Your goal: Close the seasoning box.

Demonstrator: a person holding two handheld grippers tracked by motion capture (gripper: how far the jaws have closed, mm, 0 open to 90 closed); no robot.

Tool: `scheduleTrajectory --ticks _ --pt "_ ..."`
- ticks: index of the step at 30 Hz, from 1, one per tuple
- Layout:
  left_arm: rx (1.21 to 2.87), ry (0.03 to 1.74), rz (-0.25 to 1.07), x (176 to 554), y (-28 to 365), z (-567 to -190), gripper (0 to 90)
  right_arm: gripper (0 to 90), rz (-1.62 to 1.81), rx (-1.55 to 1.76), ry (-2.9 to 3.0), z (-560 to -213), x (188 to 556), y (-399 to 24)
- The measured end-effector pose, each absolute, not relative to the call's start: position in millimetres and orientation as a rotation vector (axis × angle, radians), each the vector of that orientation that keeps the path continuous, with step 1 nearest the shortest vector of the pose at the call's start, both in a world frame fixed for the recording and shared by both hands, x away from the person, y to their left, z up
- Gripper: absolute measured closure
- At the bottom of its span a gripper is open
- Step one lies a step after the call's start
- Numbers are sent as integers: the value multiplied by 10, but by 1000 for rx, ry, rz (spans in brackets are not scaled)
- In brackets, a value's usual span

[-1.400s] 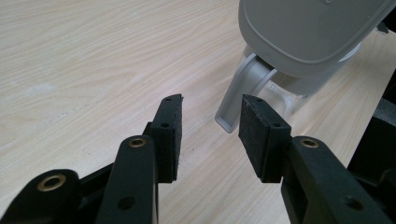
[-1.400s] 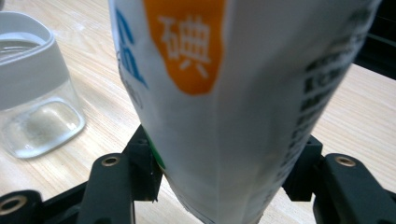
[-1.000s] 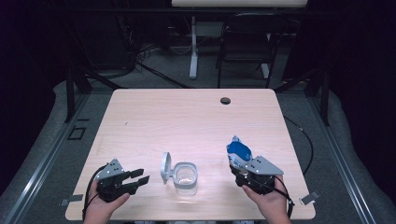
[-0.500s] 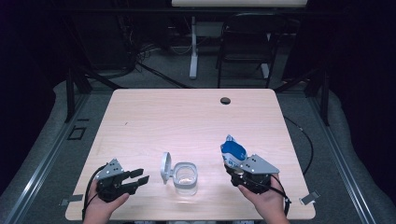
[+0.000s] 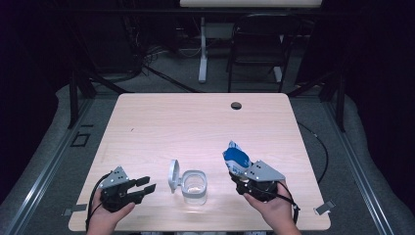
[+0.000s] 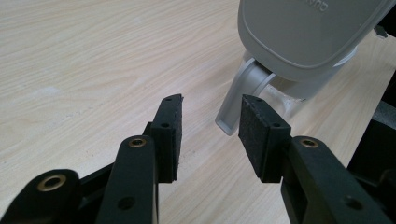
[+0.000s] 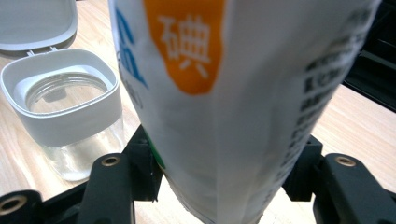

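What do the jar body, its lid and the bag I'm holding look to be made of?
Jar: clear glass or hard plastic; the table shows through, can't tell which.
Lid: matte light-grey plastic, moulded hinge.
Bag: smooth printed film or coated paper, white with blue and orange; it bulges softly between the jaws.

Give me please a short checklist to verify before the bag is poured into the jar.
1. Jar lid open: ok, it is flipped up on its hinge.
2. Jar mouth free: ok, nothing covers it in the right gripper view.
3. Bag held: ok, the right hand-held gripper is shut on it, a jaw on each side.
4. Bag over the jar: not ok, it is off to the jar's right in the high view.
5. Bag top opened: cannot tell.
6. Left hand-held gripper steadying the jar: not ok, jaws open, short of the lid.
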State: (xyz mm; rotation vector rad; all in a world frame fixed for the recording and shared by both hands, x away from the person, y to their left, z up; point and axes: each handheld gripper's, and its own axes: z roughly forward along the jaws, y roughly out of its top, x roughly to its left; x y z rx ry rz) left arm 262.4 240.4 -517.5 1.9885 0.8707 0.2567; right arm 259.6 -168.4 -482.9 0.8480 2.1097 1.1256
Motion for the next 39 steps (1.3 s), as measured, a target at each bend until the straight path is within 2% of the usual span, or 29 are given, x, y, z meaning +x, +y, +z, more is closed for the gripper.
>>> scheduleTrajectory --ticks 39 --pt "1986 883 264 2640 2433 -5186 596 425 931 652 2180 -4875 2603 -1432"
